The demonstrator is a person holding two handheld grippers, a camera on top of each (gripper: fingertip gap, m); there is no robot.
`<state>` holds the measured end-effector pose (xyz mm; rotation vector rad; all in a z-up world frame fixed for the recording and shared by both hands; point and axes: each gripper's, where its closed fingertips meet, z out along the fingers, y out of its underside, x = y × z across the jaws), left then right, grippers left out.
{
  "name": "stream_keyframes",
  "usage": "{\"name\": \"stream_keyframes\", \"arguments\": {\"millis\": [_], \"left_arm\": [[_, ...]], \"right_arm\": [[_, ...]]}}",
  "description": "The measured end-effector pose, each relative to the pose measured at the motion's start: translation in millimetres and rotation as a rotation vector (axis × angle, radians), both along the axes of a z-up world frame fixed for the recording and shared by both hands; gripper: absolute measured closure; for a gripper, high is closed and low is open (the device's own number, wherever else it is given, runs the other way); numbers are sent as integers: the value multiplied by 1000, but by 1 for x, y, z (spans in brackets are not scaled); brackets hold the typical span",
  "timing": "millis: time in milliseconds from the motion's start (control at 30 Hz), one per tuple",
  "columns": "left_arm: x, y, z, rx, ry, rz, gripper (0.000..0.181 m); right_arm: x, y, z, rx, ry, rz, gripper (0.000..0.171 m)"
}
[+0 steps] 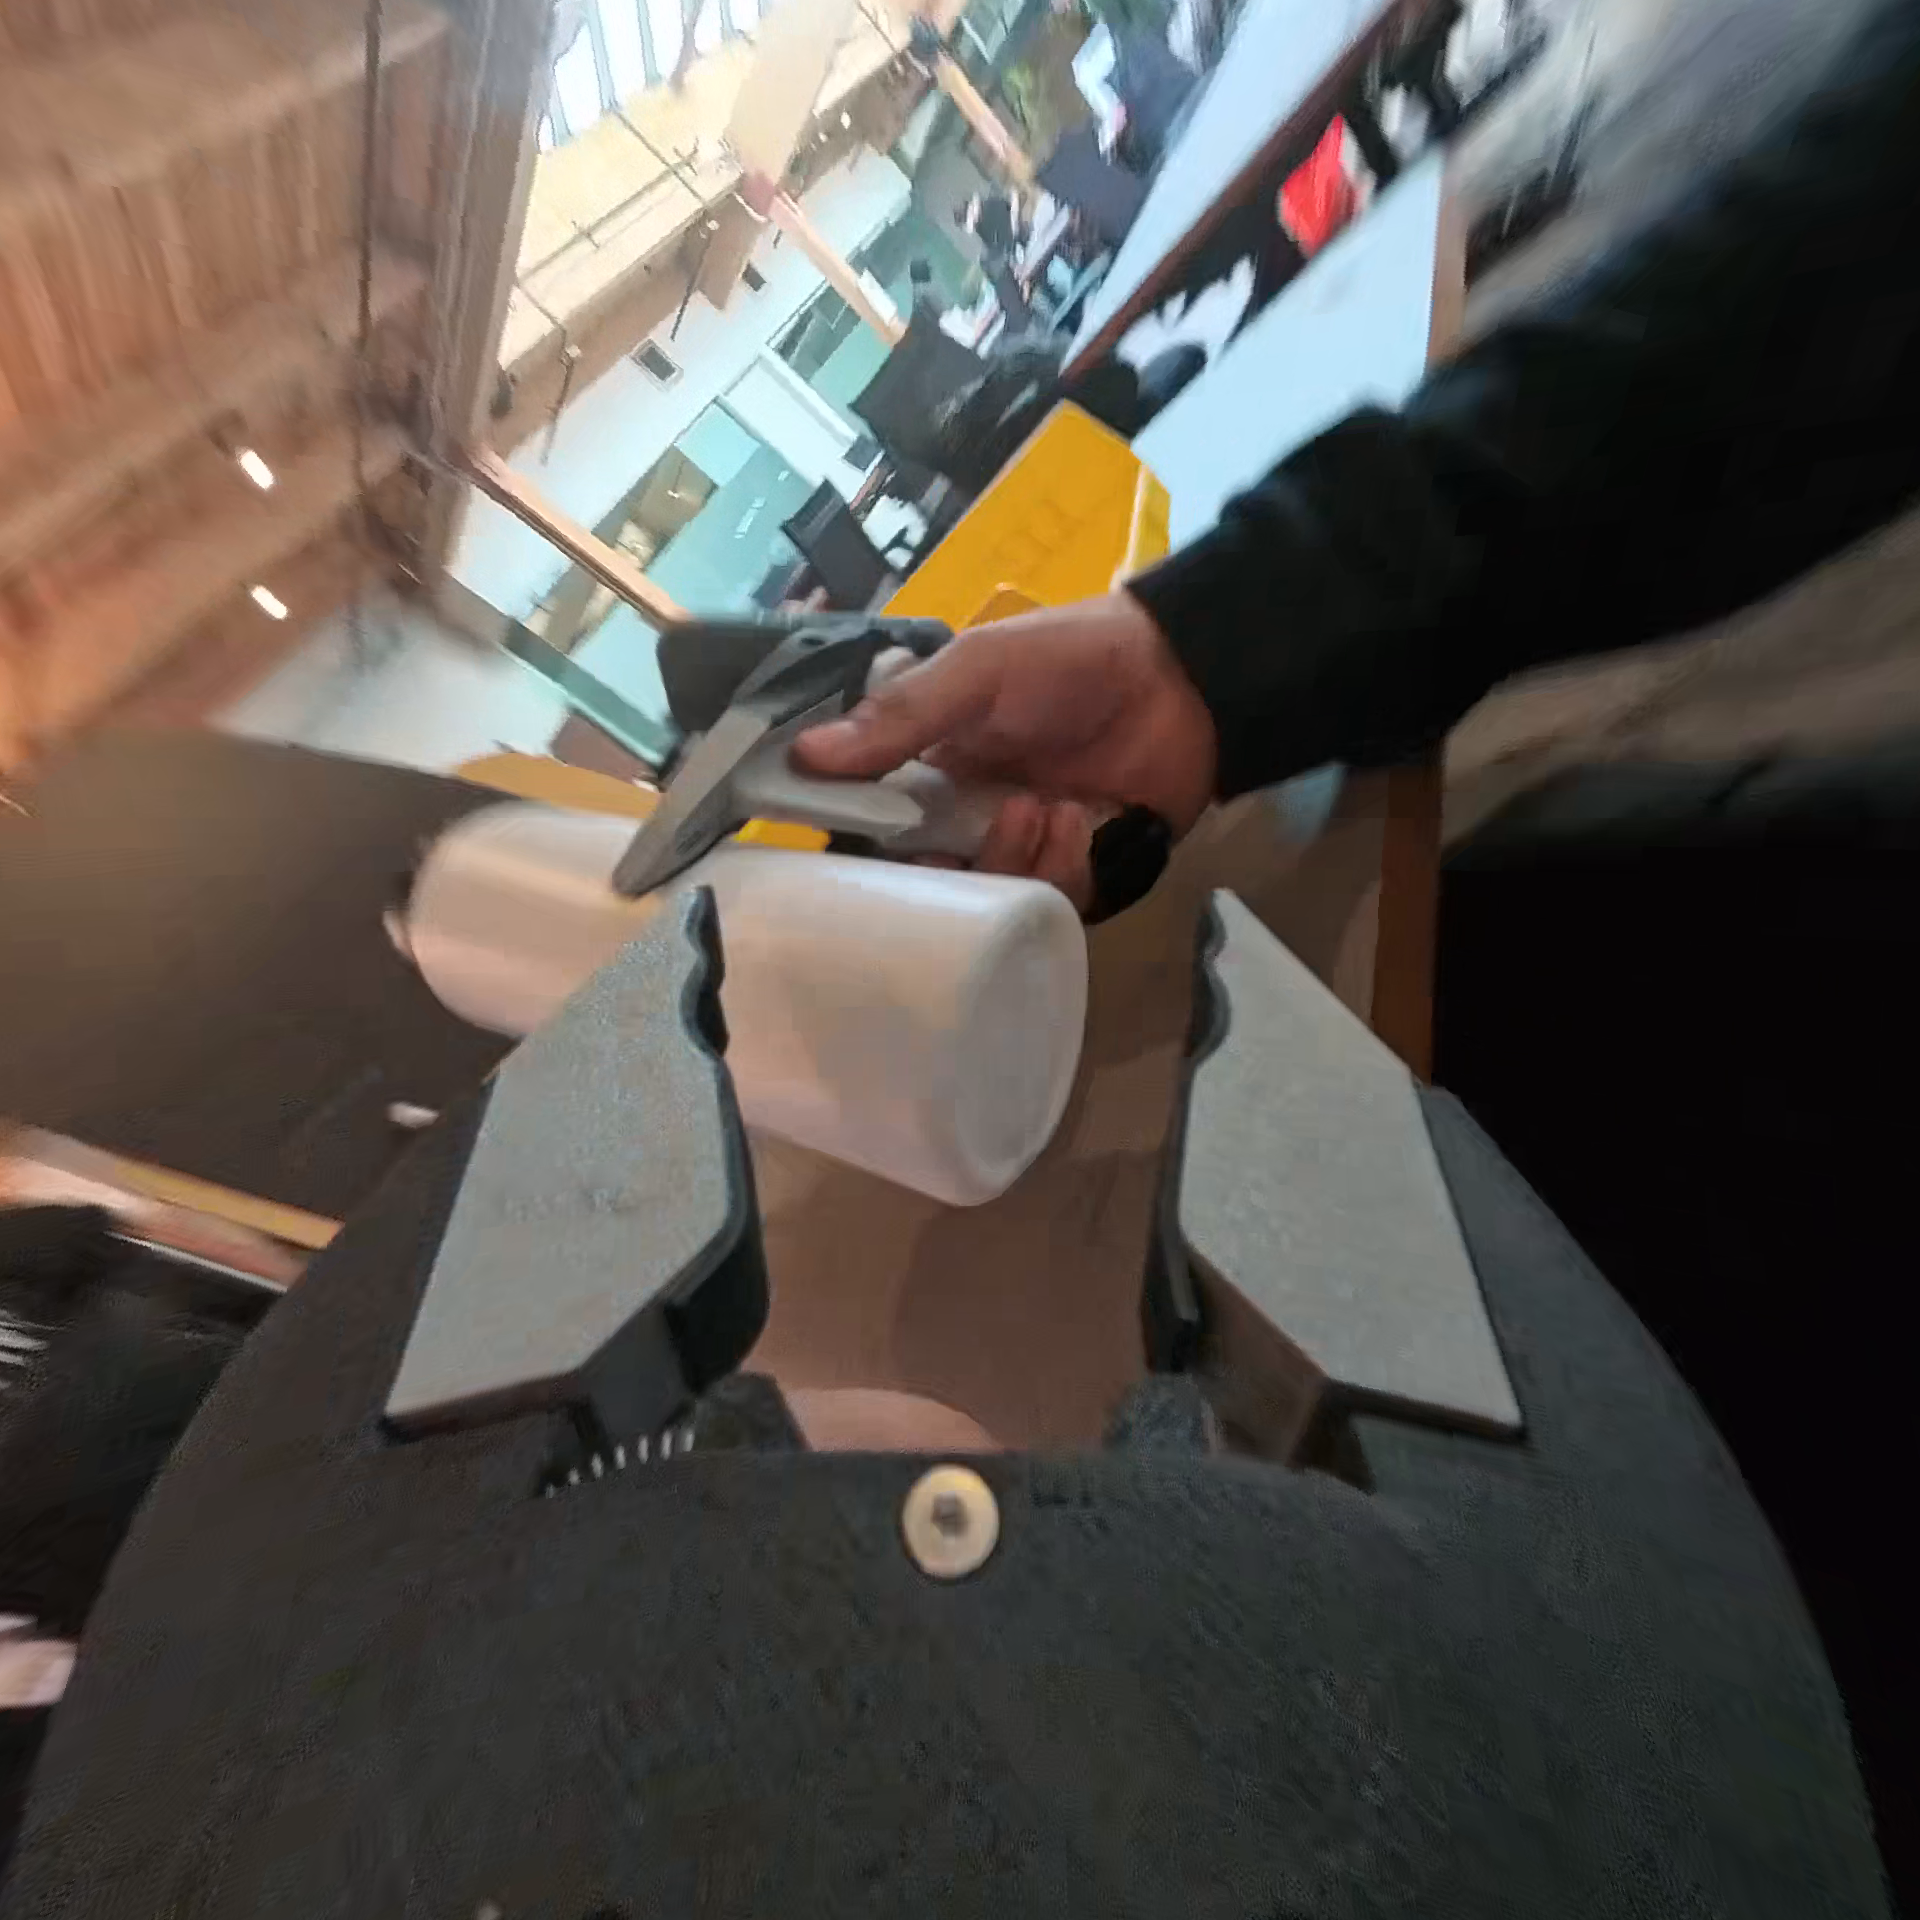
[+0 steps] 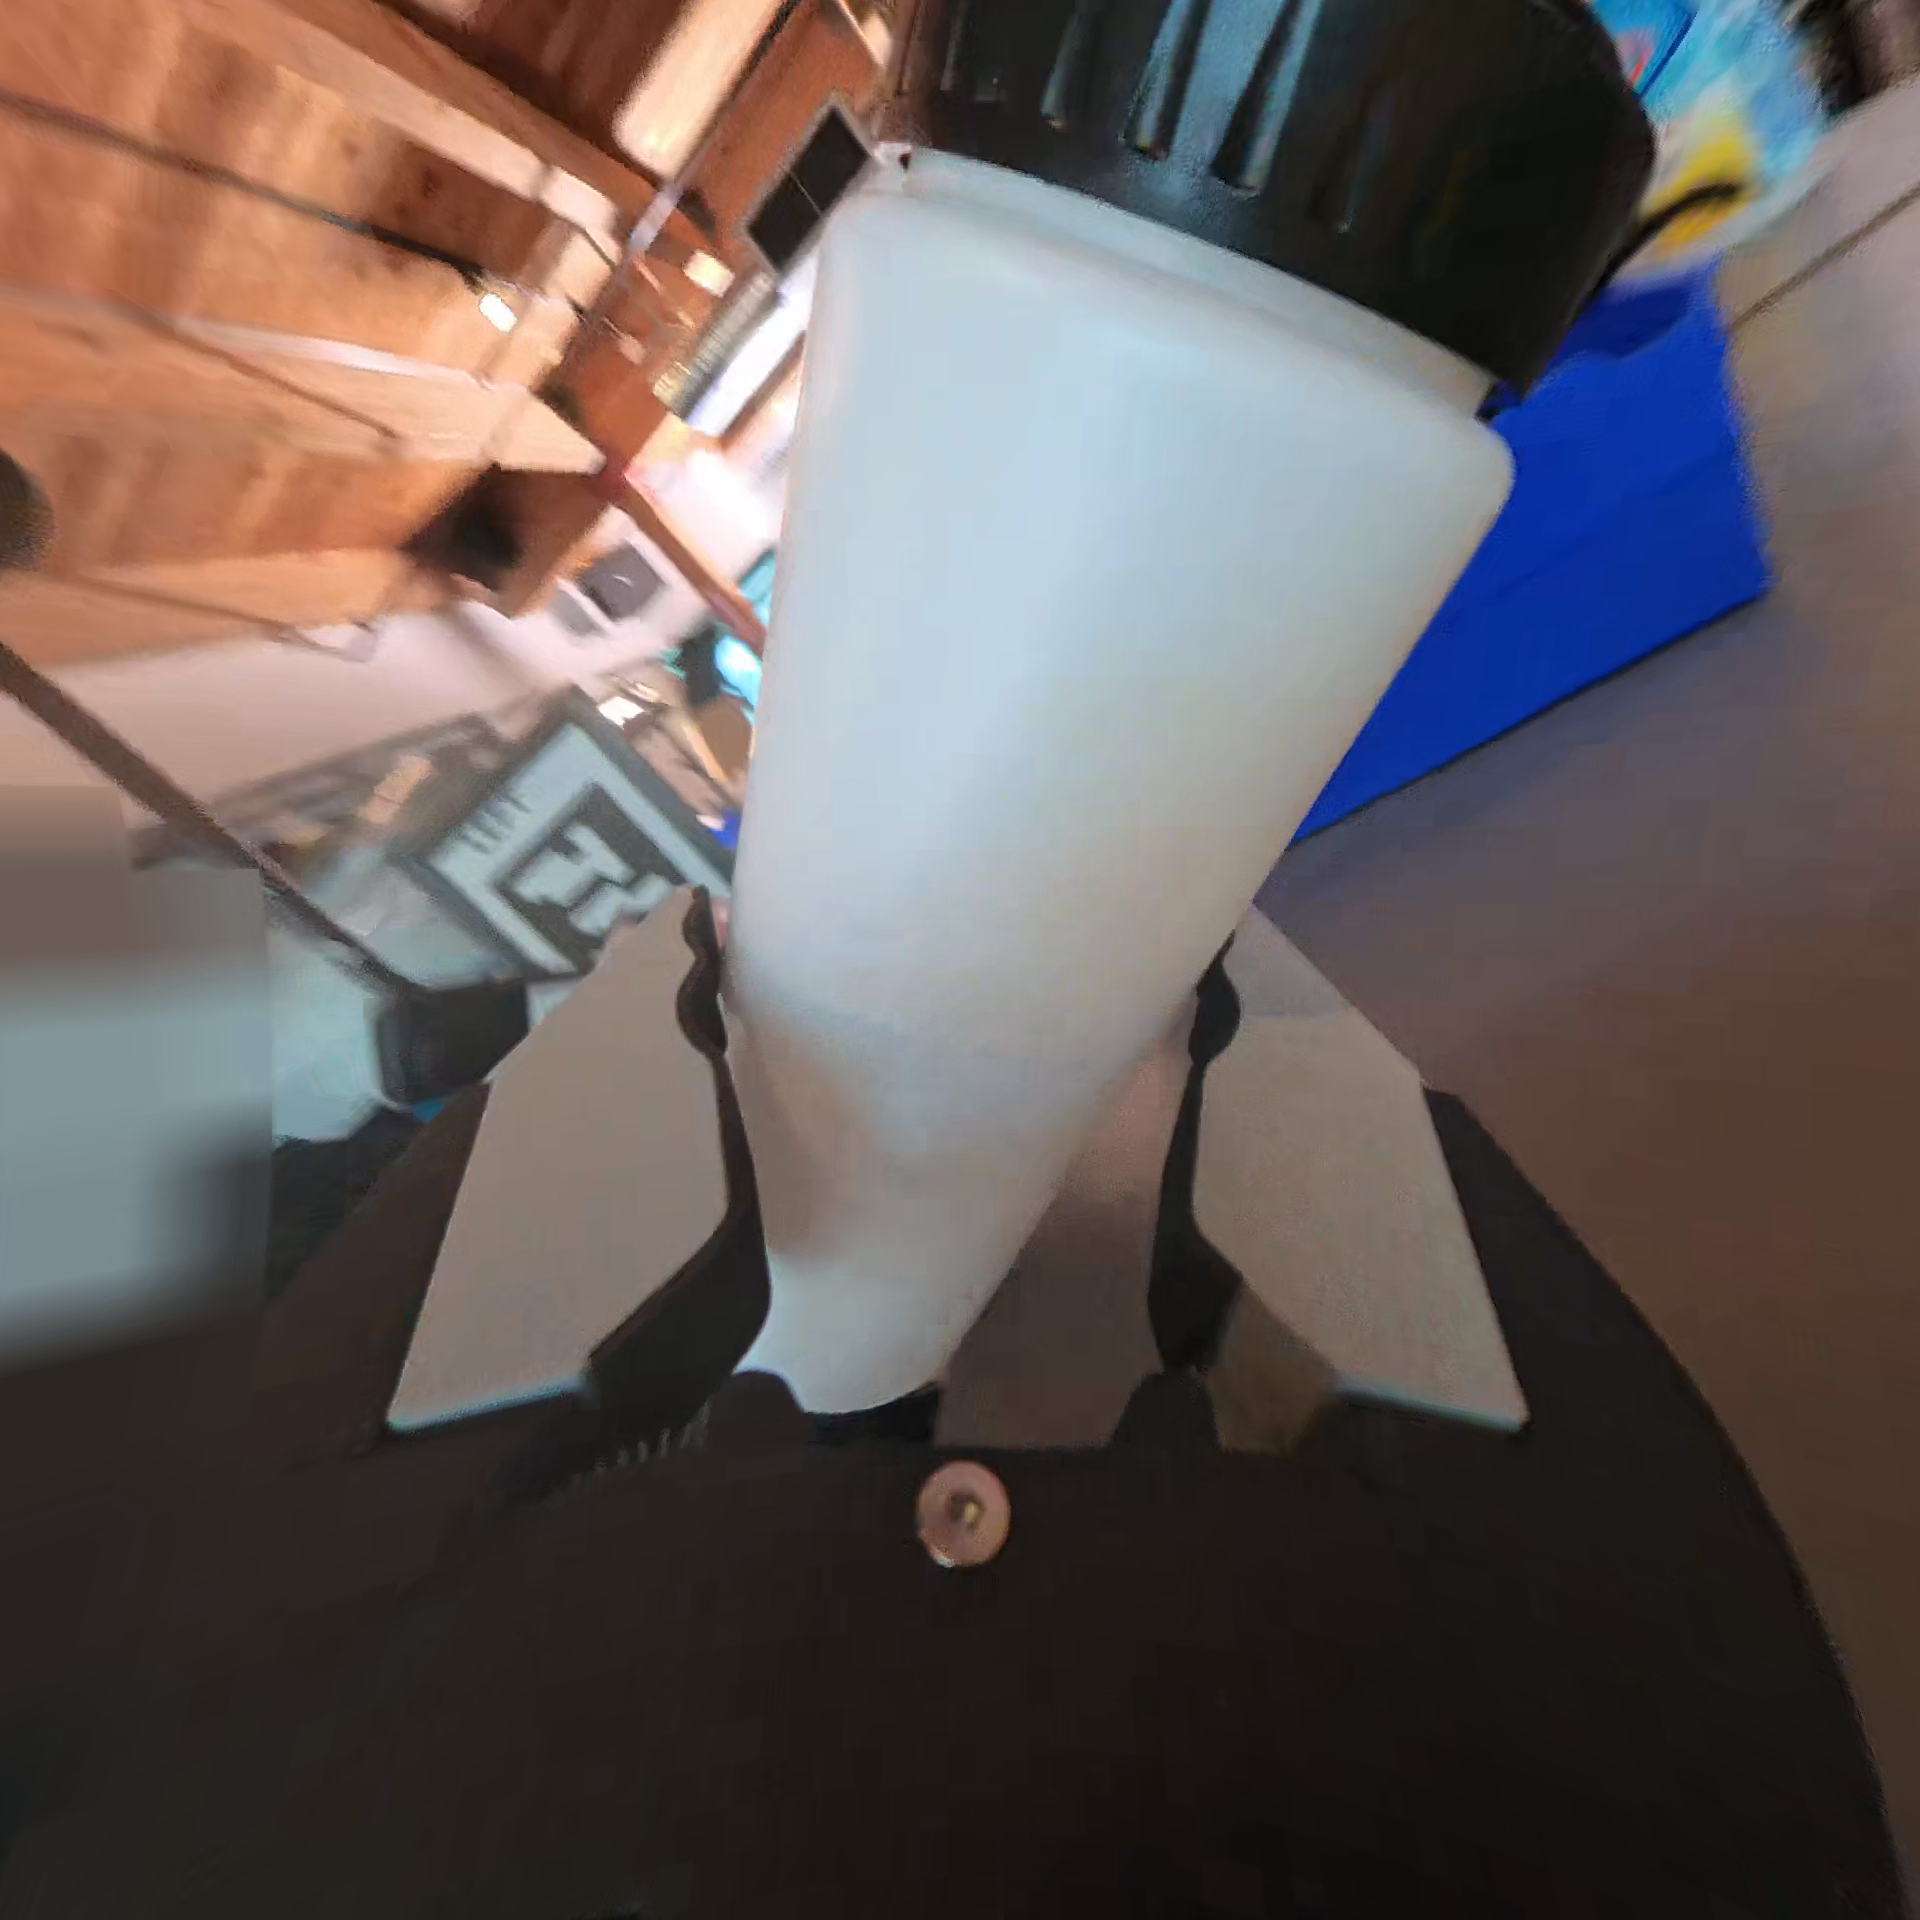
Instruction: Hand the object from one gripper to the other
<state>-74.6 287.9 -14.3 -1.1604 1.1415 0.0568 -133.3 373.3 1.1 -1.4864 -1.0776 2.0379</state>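
A white plastic bottle [image 1: 883,1039] with a black cap [image 2: 1299,135] is held in the air. My right gripper [image 2: 956,966] is shut on the bottle [image 2: 1039,623], with both fingers against its lower body. In the left wrist view a hand in a black sleeve [image 1: 1039,717] holds the right gripper [image 1: 675,831], which clamps the bottle from above. My left gripper [image 1: 961,914] is open, its fingers wide apart. The bottle's flat end lies between them, close to the left finger [image 1: 623,1091] and apart from the right one. The cap is hidden in the left wrist view.
A yellow bin [image 1: 1039,520] stands behind the hand. A dark surface [image 1: 208,935] lies at the left. A blue box [image 2: 1558,582] sits on the brown table [image 2: 1662,1039] beyond the bottle. A black-and-white marker panel [image 2: 561,862] shows at the left. Both views are motion-blurred.
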Motion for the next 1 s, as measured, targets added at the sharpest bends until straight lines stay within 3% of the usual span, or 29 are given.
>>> {"name": "stream_keyframes", "arguments": {"millis": [167,367,433,467,600,733,833,933,1000], "left_arm": [[-41,24,37,-454,-499,-20,85],[-28,33,42,-772,-680,-214,69],[-20,34,42,-836,-699,-271,81],[-19,39,40,-792,-670,-250,88],[-10,45,38,-585,-412,-116,90],[-12,44,55,-128,4,95,89],[-12,32,78,306,314,173,89],[-3,14,67,548,530,129,89],[2,7,42,612,665,85,89]], "right_arm": [[8,-23,1,485,-57,-40,82],[6,-70,-18,763,-144,120,83],[4,-77,-29,823,-182,139,83],[1,-76,-32,844,-202,121,84],[-6,-65,-36,847,-235,54,90],[2,-52,-38,783,-268,34,76],[16,-49,-29,556,-233,121,73],[35,-47,4,250,-71,222,68],[42,-42,21,59,-3,273,68]]}}
